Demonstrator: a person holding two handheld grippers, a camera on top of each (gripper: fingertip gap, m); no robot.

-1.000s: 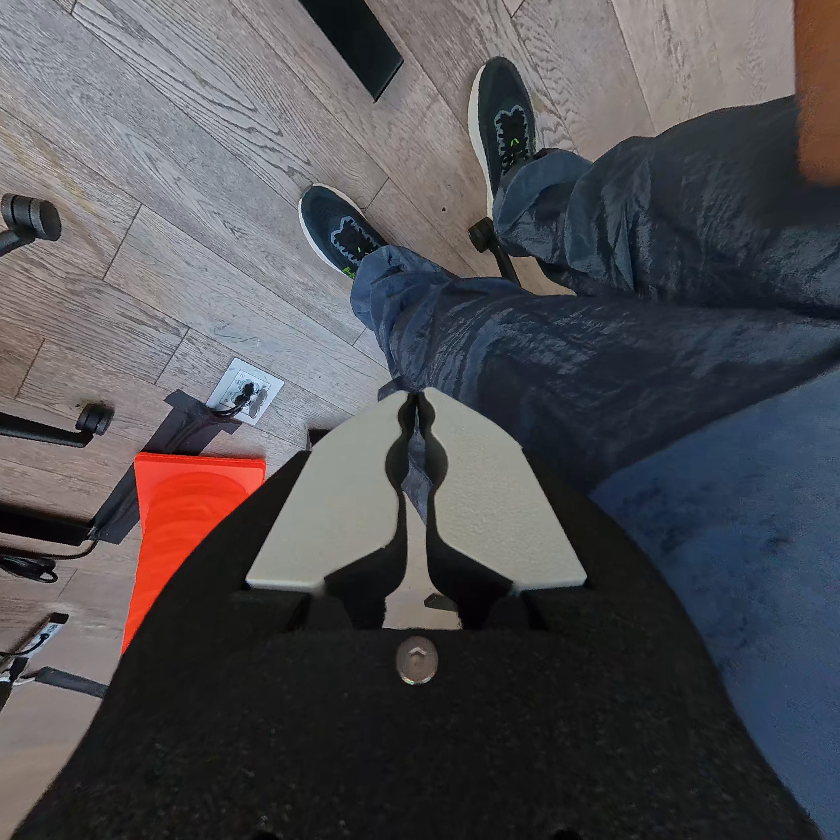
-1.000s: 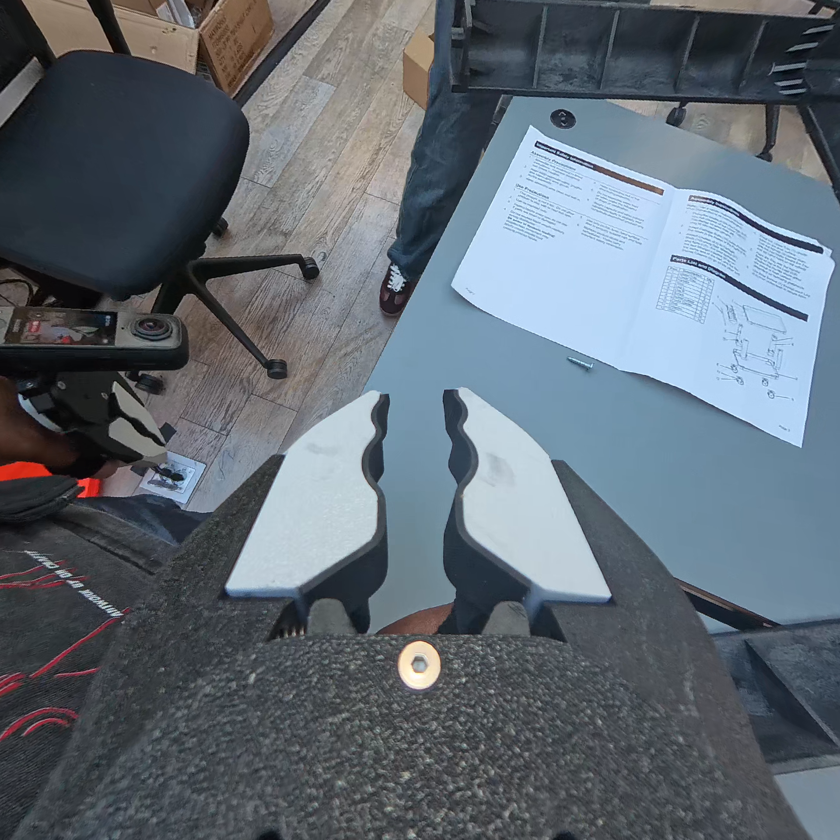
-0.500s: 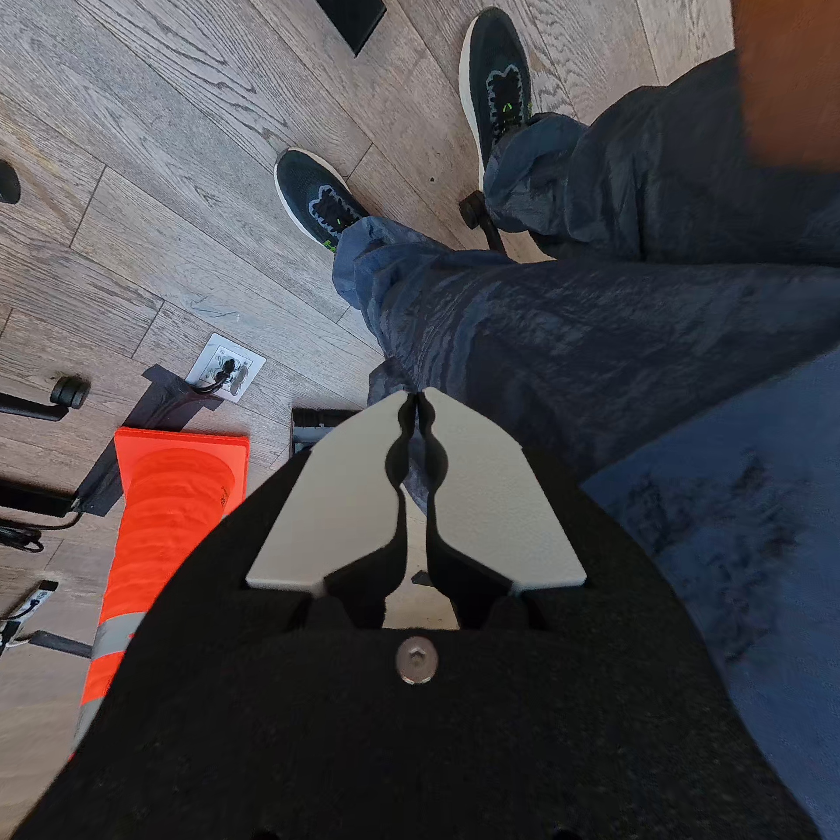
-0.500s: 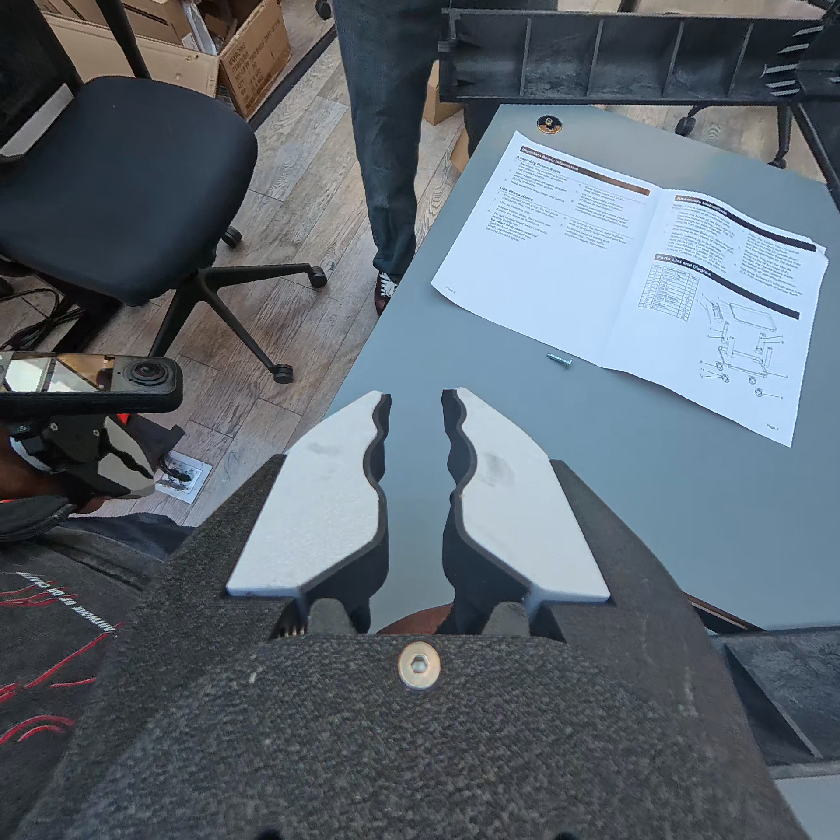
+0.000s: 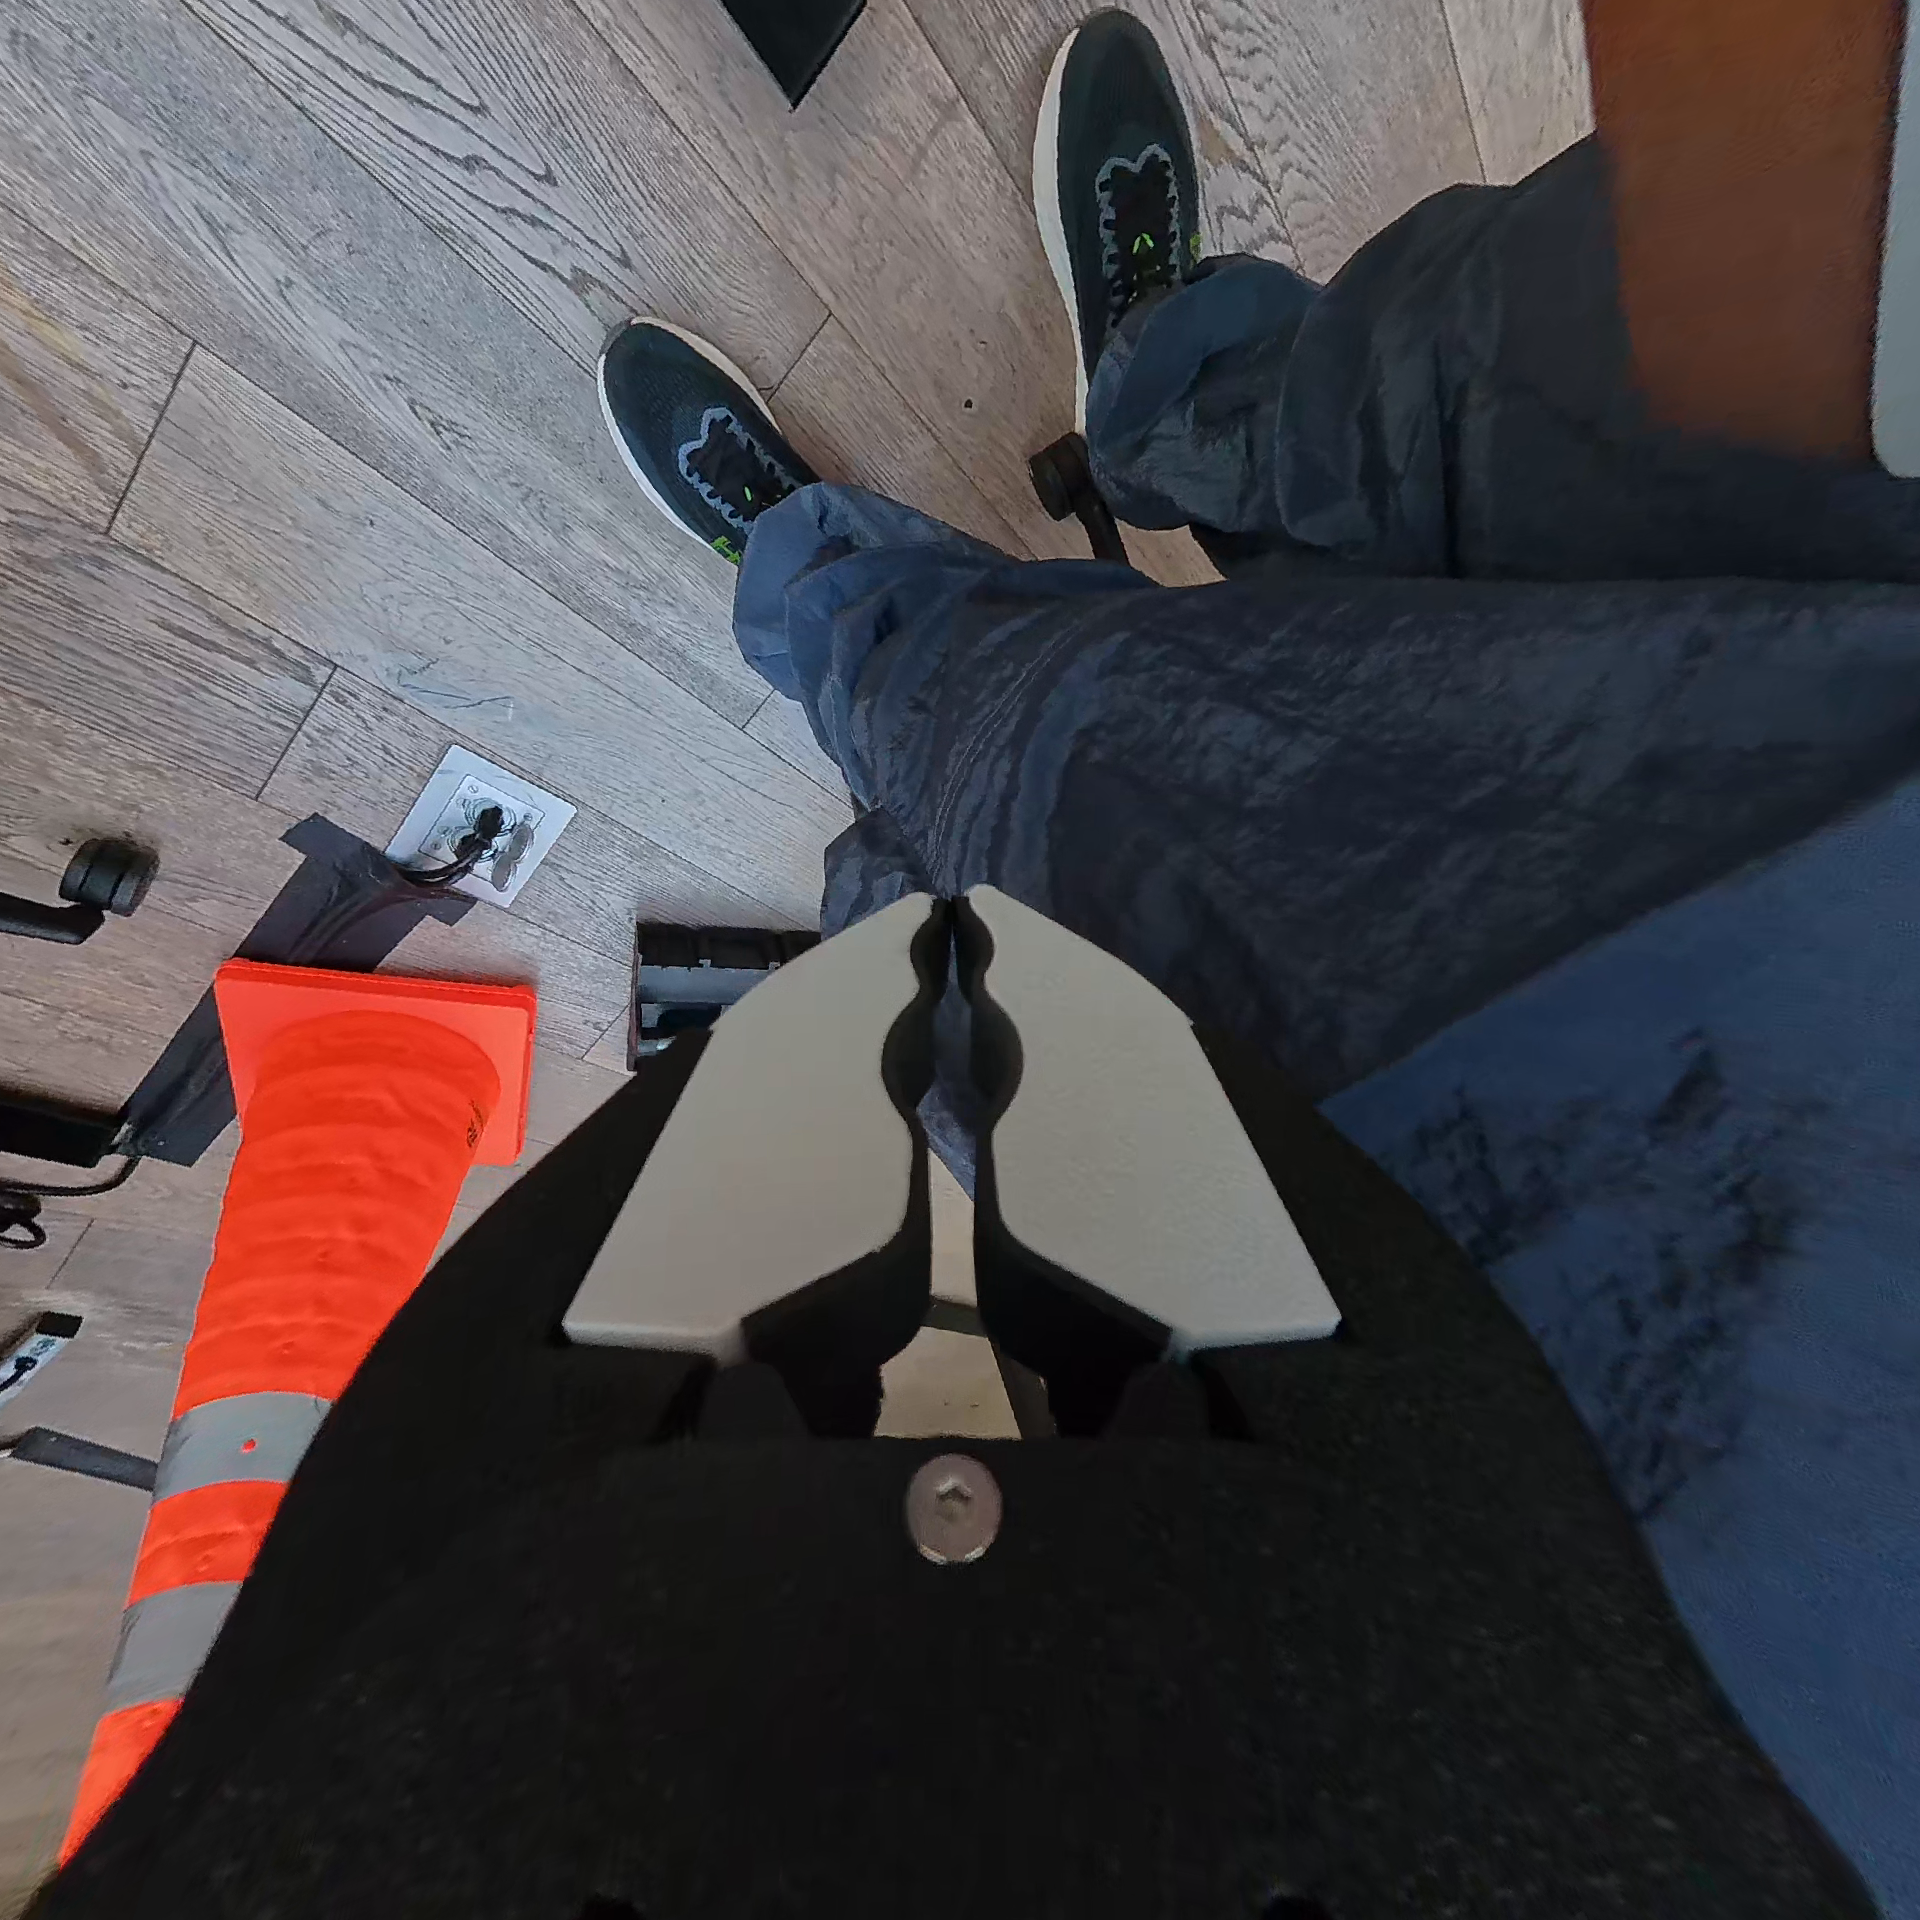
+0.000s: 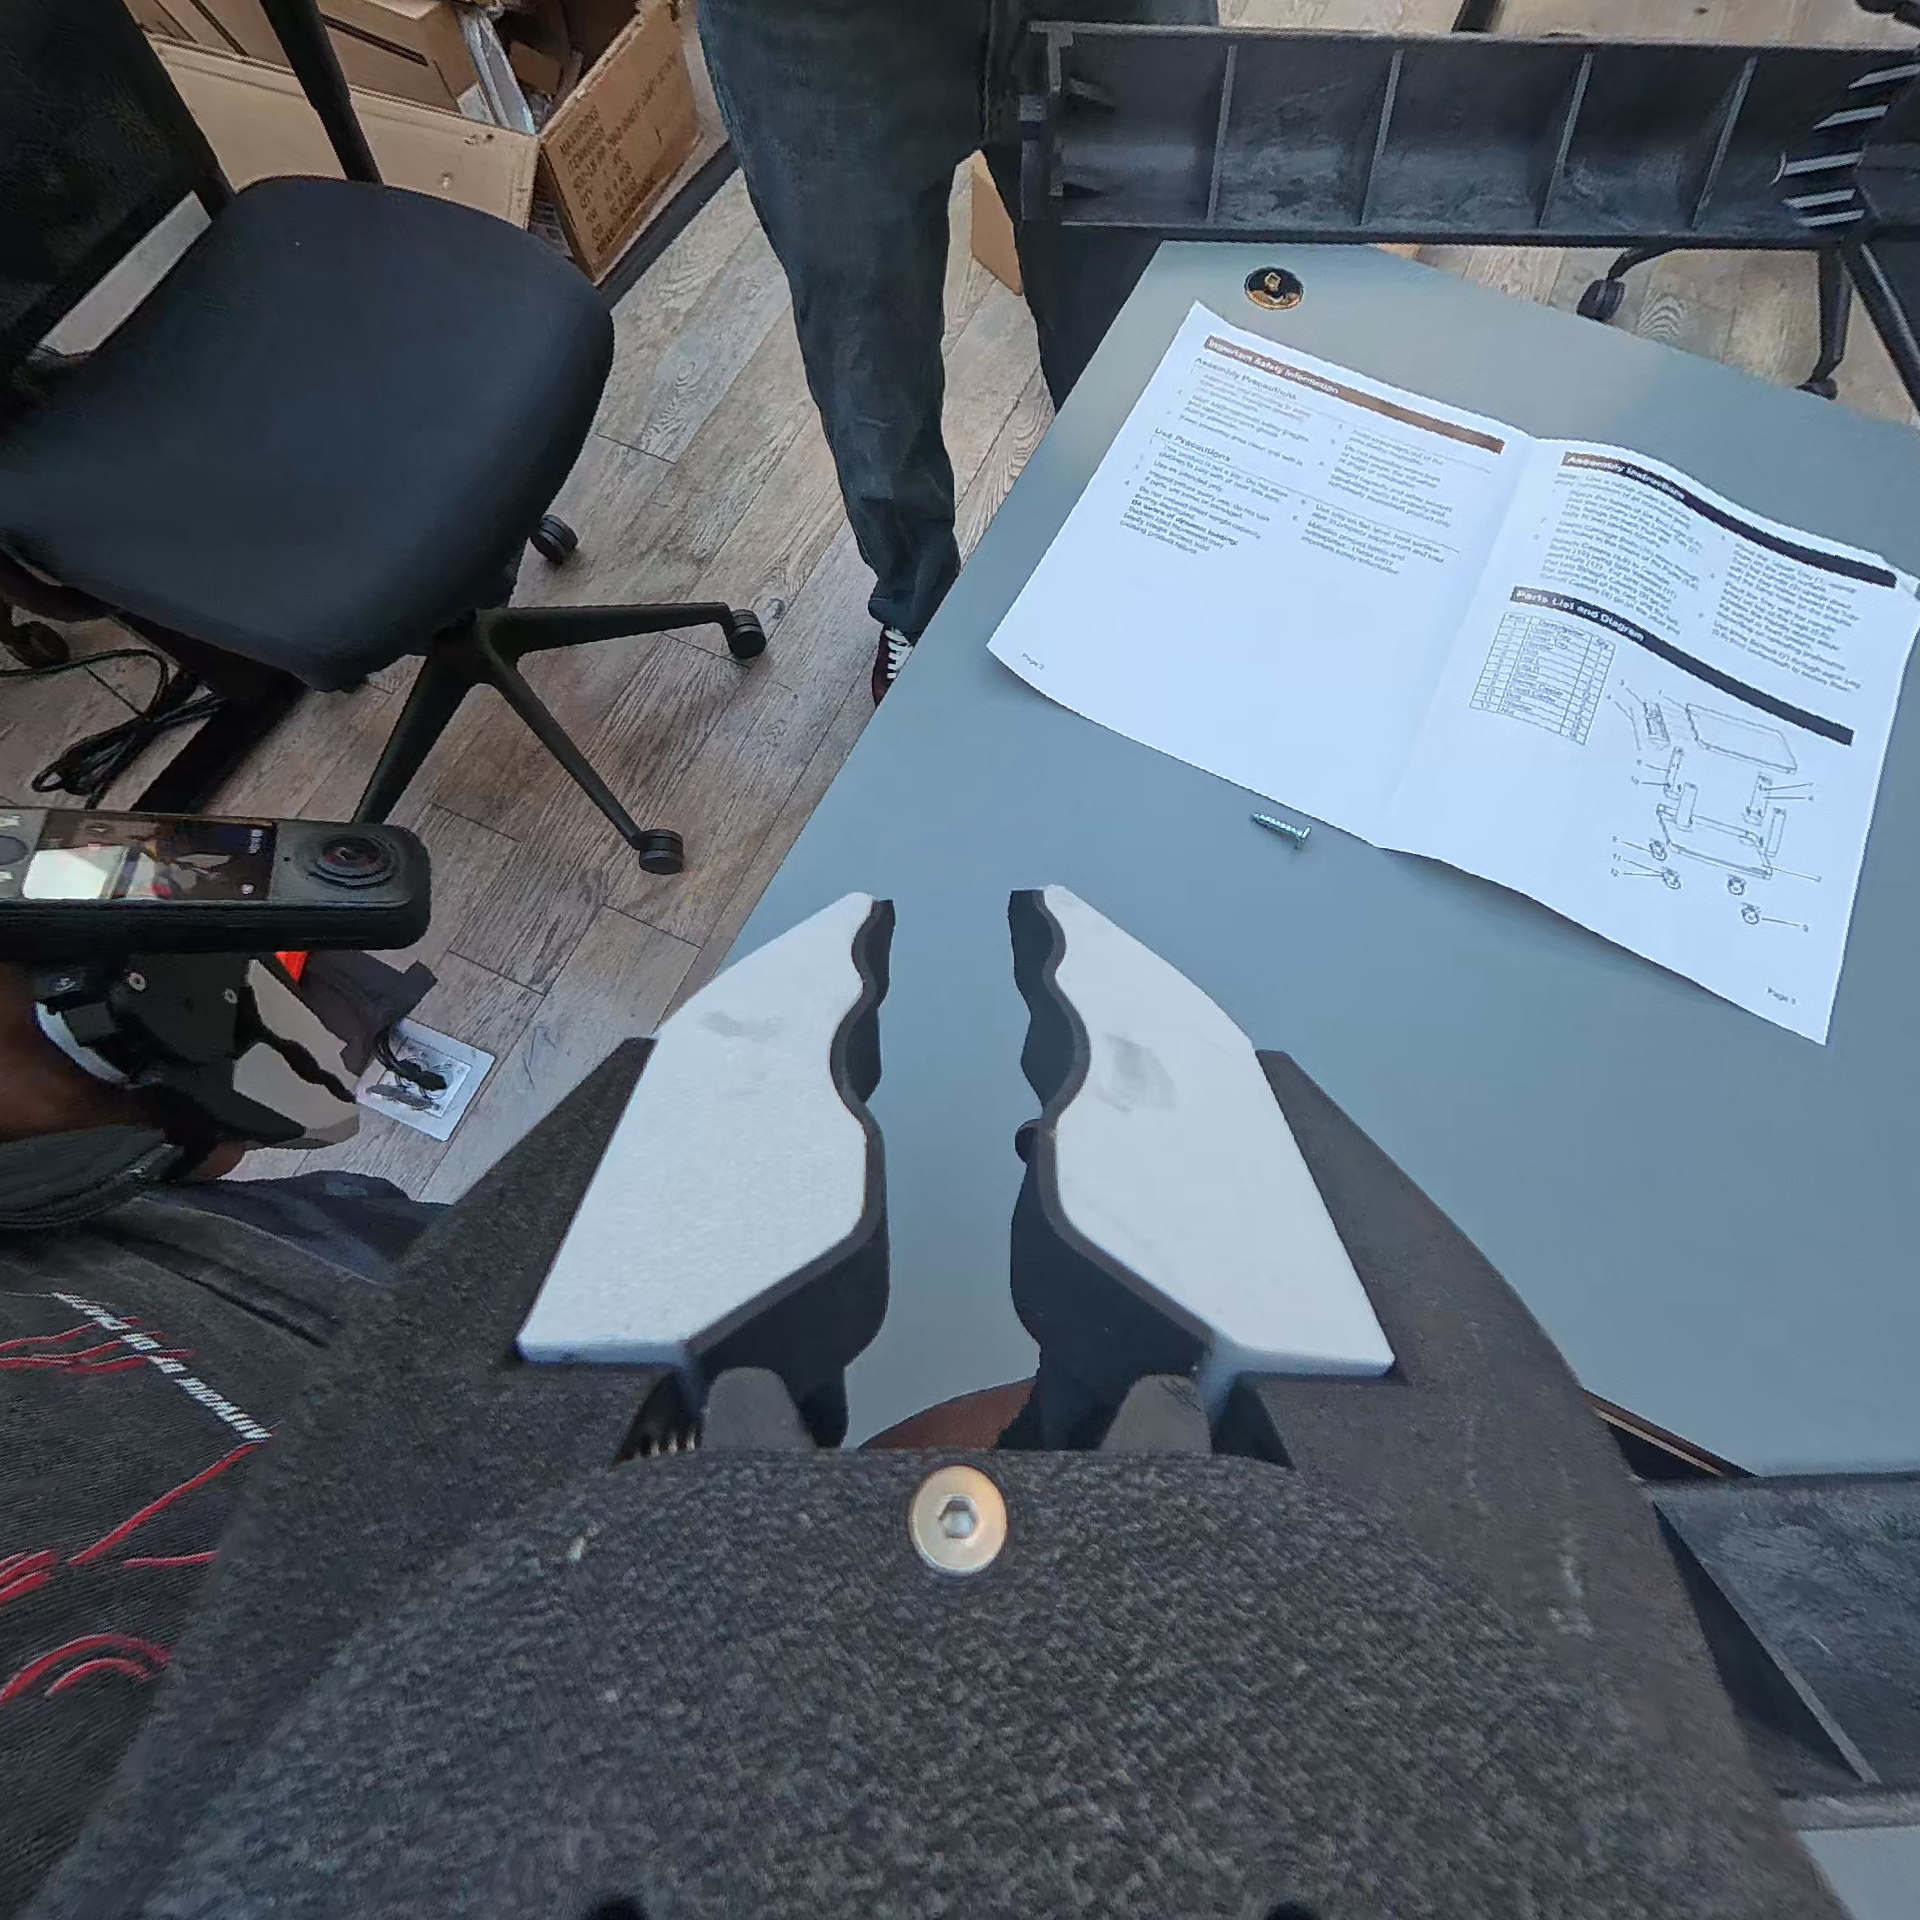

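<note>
My left gripper is shut and empty. It points down at the wooden floor beside the holder's dark blue trouser leg. My right gripper is open and empty, held above the near left part of a grey table. A small silver screw lies on the table just beyond its right fingertip. An open white instruction booklet lies past the screw. The left gripper with its camera shows at the left edge of the right wrist view.
An orange traffic cone lies on the floor at left, by a floor socket. Two dark shoes rest on the floor. A black office chair, a standing person's legs, cardboard boxes and a black ribbed plastic part surround the table. The grippers' ends are close to 40 centimetres from one another. Measured from the fingertips, the small silver screw is 30 centimetres or so from the right gripper and 45 centimetres from the left.
The right wrist view has pulled back and tilted up, so the booklet and screw sit slightly lower and more of the standing person shows. The left view shifted slightly; more of the cone shows.
</note>
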